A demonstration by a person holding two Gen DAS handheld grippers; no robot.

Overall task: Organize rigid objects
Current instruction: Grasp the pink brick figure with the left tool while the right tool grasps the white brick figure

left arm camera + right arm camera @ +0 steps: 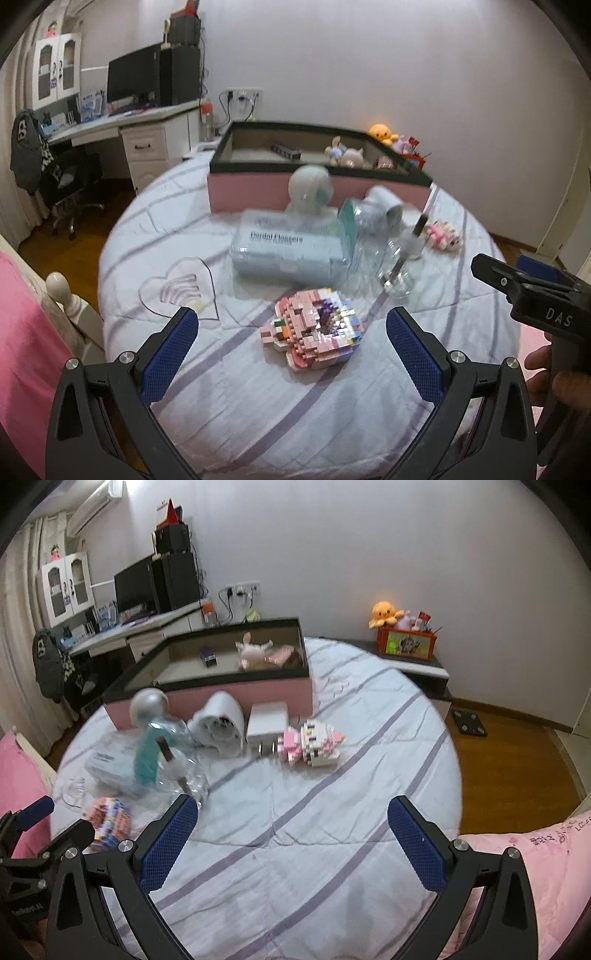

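From the left wrist, the left tongs (291,343) are seen spread wide with nothing between them, above a striped bed (258,413). One pink brick model (314,334) lies just beyond the fingertips. Farther off, one clear box (288,251) is printed "Dental Flossers". Beside it on the right, clear bottles (384,254) lie blurred, so no count can be given. One white round gadget (308,192) stands behind the clear box, in front of one pink storage box (258,192) with a dark rim. A second, smaller brick figure (445,234) lies far right. The right tongs (517,273) are marked "DAS".

From the right wrist, the right tongs (293,830) are likewise held wide and empty over the bed (332,830). One white tube (221,725) and one white cube (267,722) lie near the pink storage box (236,699), the brick figure (314,744) just beside the cube. The brick model (109,818) lies near left, by the left tongs (48,819).
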